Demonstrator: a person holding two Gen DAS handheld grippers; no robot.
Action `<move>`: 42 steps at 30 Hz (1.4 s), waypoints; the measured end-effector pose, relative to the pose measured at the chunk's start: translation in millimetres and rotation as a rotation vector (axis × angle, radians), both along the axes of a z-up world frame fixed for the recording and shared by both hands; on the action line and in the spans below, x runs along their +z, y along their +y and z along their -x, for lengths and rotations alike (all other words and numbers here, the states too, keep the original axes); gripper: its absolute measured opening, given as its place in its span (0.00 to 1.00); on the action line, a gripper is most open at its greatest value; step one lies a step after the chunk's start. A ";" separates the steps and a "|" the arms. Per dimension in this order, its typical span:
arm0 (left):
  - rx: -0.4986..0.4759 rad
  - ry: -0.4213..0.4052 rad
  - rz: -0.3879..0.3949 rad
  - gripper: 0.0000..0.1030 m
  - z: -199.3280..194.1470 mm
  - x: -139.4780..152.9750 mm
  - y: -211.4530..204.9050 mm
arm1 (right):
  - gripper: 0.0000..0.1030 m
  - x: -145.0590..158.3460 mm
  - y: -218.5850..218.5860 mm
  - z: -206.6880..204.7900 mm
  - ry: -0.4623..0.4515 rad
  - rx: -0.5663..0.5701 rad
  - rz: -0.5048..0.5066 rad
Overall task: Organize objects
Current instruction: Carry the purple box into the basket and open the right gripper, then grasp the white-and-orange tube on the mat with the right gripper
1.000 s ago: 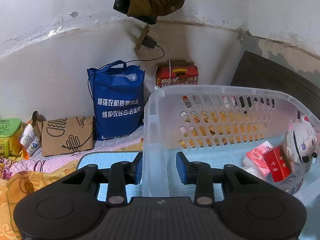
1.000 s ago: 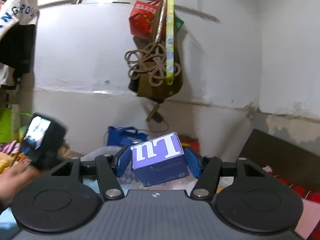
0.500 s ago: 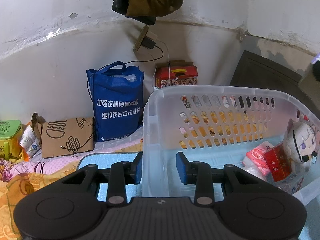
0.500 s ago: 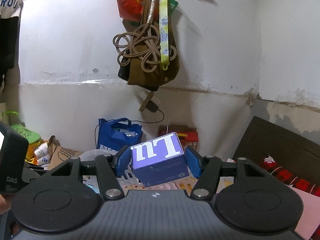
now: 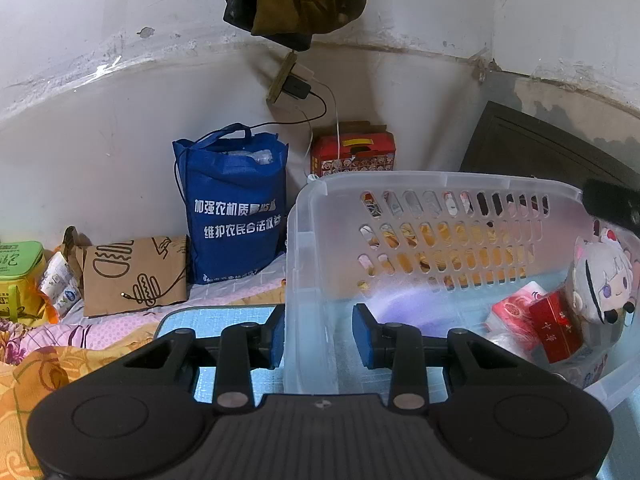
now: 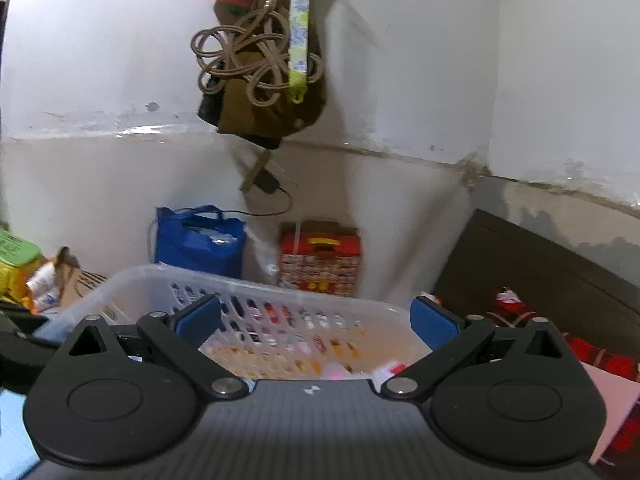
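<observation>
A green box (image 5: 18, 264) is sitting at the far left, with a brown paper bag (image 5: 134, 274) lying beside it and a blue tote bag (image 5: 236, 208) standing against the wall. The left gripper (image 5: 318, 334) is clamping the near left wall of the translucent laundry basket (image 5: 312, 264), one pad outside and one inside. A red gift box (image 5: 352, 152) is sitting behind the basket. Inside the basket, a blurred purple-white shape (image 5: 400, 306) is showing just past the pads, and red packets (image 5: 536, 322) and a plush doll (image 5: 604, 280) are lying at the right end. The right gripper (image 6: 316, 320) is hovering over the basket, jaws opening wide with nothing between them.
</observation>
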State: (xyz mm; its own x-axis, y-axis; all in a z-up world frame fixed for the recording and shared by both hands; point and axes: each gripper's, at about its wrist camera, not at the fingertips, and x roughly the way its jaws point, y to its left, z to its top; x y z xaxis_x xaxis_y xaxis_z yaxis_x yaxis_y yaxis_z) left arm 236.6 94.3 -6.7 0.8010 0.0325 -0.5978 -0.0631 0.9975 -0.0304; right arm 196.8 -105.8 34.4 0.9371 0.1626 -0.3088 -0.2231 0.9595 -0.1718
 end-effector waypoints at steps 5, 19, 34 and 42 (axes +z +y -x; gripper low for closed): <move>0.000 -0.002 0.000 0.38 0.5 -0.6 -0.6 | 1.00 -3.6 -31.0 48.3 -0.044 0.000 -0.106; 0.002 0.006 0.009 0.38 1.3 -1.3 1.4 | 0.97 -98.2 -23.8 77.3 0.355 0.056 -0.256; -0.009 -0.009 0.000 0.38 3.2 -1.6 1.6 | 0.83 -120.2 22.2 100.8 0.362 0.026 -0.117; -0.009 -0.011 -0.001 0.38 3.3 -1.6 1.7 | 0.77 -122.7 34.4 105.2 0.340 0.005 -0.050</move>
